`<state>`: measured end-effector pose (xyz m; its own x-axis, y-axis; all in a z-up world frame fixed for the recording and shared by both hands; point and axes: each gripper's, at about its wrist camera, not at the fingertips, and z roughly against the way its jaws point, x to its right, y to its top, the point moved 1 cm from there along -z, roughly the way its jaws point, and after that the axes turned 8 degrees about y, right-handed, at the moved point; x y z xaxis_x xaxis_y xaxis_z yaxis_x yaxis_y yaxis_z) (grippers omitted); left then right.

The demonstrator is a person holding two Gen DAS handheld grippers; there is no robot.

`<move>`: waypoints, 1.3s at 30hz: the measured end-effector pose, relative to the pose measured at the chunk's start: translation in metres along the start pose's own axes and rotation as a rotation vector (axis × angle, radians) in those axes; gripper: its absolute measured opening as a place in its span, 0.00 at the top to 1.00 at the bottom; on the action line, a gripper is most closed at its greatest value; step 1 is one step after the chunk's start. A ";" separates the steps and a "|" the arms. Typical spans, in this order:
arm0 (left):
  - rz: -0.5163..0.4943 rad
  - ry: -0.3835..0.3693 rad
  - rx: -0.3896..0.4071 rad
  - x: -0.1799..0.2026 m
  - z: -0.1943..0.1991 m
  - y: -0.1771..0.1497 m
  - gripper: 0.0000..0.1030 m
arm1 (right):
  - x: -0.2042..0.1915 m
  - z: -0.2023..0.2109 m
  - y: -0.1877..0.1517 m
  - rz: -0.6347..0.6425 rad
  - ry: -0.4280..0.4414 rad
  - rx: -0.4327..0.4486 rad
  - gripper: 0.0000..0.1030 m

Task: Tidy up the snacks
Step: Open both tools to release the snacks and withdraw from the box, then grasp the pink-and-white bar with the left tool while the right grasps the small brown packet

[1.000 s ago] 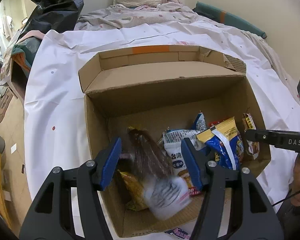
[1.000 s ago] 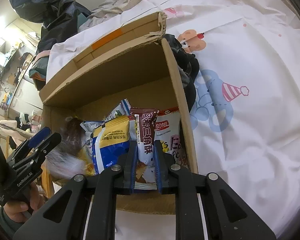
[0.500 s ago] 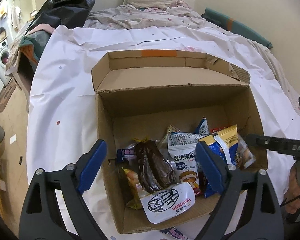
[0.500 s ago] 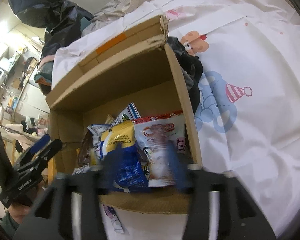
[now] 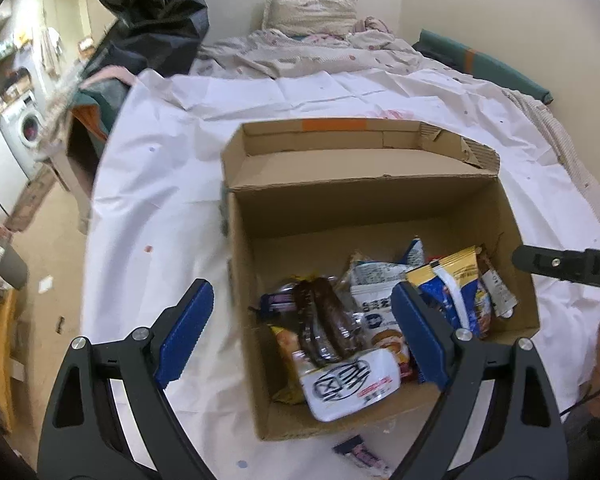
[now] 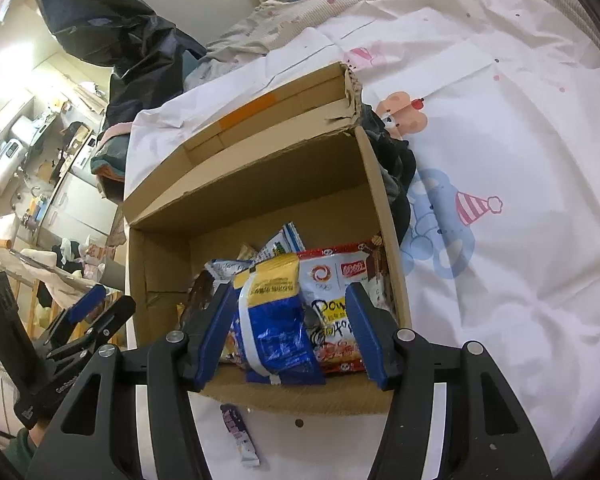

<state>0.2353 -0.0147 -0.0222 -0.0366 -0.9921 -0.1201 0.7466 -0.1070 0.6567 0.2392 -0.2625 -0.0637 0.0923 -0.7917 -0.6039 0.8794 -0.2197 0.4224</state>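
An open cardboard box point(image 5: 236, 240) stands on the white bed sheet with several snack packets inside. My left gripper point(image 5: 302, 292) hangs open above the box's near left part, nothing between its fingers. Below it lies a dark brown pack with a white label point(image 5: 328, 328). My right gripper point(image 6: 290, 292) is open over the box's point(image 6: 160, 280) near edge. A blue and yellow packet point(image 6: 276, 320) and a white and red packet point(image 6: 332, 280) lie beyond its fingers, untouched. A brown and white stick packet point(image 5: 496, 280) leans at the right wall.
A small purple packet point(image 6: 238, 432) lies on the sheet just in front of the box. Dark clothing point(image 6: 396, 168) lies against the box's right outer wall. A black bag point(image 5: 148, 4) and bedding point(image 5: 312, 44) are at the far end; the floor drops off at the left.
My left gripper let go of the dark brown pack, which now lies in the box, then opened wide and drew back. My right gripper opened and released the brown and white stick packet.
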 end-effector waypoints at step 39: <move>0.060 -0.010 -0.504 0.057 -0.030 -0.174 0.90 | 0.005 0.031 -0.084 -0.105 0.084 -0.009 0.42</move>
<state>0.1235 -0.0511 -0.1654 0.0114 -0.9963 -0.0847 0.9753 -0.0076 0.2208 0.1512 -0.2657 -0.0816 0.0377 -0.7141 -0.6991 0.8903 -0.2936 0.3480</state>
